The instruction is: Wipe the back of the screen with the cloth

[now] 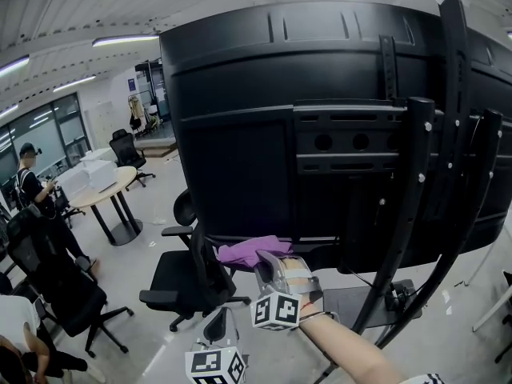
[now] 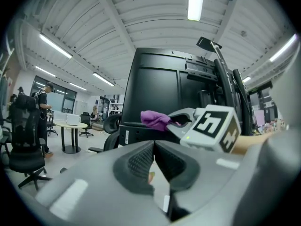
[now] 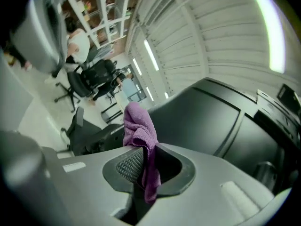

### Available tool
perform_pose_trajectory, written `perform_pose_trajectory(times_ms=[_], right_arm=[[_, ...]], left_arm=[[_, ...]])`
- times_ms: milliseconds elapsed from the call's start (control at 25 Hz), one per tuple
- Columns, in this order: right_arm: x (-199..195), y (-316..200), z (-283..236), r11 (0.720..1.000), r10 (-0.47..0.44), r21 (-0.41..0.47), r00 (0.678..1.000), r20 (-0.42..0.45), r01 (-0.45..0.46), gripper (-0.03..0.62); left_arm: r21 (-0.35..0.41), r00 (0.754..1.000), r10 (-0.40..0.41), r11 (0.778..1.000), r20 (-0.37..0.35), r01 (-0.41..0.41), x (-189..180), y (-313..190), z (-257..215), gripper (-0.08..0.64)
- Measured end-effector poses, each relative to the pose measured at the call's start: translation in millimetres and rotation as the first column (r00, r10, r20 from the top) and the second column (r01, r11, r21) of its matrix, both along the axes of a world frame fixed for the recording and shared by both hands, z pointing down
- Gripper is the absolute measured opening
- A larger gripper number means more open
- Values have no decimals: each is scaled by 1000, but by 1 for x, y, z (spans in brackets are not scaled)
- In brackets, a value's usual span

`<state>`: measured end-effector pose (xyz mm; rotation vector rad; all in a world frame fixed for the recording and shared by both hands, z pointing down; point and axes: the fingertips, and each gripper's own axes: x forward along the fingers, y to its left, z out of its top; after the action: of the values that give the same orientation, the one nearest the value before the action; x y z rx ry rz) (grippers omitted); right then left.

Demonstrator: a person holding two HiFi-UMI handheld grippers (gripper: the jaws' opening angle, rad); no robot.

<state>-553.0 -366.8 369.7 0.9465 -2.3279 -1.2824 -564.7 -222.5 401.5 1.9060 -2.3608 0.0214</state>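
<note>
So far, the job looks to be at an early or low stretch: the large black plastic back of the screen (image 1: 240,134) shows no marks that tell wiped from unwiped, and most of the panel rises well above the crumpled purple microfibre cloth (image 3: 139,131). The right gripper (image 3: 146,166) has its jaws clenched on a fold of that cloth. One bunch stands up past the jaw tips and a tail hangs down between them. In the head view the cloth sits at the panel's lower edge, left of the metal mounting bracket (image 1: 360,142); actual contact cannot be confirmed. The left gripper (image 2: 154,159) hangs lower, its jaws pressed together on nothing.
</note>
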Motion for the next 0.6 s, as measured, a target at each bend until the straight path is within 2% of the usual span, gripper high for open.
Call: perform_pose_trajectory(times_ms=[120,280,440,600], right_arm=[[39,40,-9,982,-92,-142,973,212,124,48],[103,97,5,915,-155,-288,904,398,284,49],[172,149,36,822,-116,-428,846,521,376,49],[239,192,63,795,-51,-493,849,526,353,48]], left_arm=[[0,1000,-8,1000,-14,8,19,22,7,8],[1,999,-20,1000,-25,20,51,57,22,8],[3,1000,0,1000,2,0,101,89,37,8],[-34,997,78,996,-4,-78,166,119,58,8]])
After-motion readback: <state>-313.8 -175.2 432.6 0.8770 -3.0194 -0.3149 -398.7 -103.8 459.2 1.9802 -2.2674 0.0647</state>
